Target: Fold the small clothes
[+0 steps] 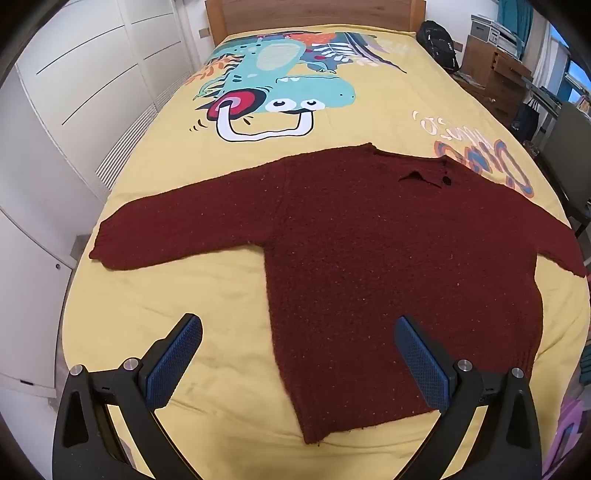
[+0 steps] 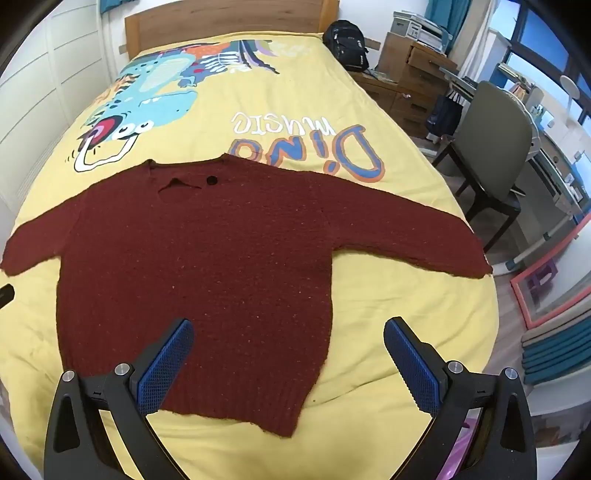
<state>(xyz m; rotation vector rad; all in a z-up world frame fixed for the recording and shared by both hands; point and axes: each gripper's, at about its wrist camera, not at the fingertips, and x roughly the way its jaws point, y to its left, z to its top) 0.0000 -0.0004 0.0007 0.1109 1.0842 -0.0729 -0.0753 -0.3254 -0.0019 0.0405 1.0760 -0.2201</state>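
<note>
Hovering over sweater [image 1: 369,258], both grippers' jaws wide, empty

Bedroom, a home: below me a bed [image 2: 369,122] with wooden headboard [image 2: 221,18], dinosaur bedspread [image 1: 280,85], desk chair [image 2: 491,147], drawers [image 2: 417,74].

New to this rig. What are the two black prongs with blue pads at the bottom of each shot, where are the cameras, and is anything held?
No robot arm here: a person holds one two-finger tool in each hand, and a fisheye camera on each looks forward along its fingers. One picture is from the left tool, the other from the right tool. The blue pads are the gripping faces. Both tools stand wide open above the bed and hold nothing. On the yellow dinosaur bedspread a dark red knitted sweater lies flat, sleeves spread out, not yet folded.
</note>
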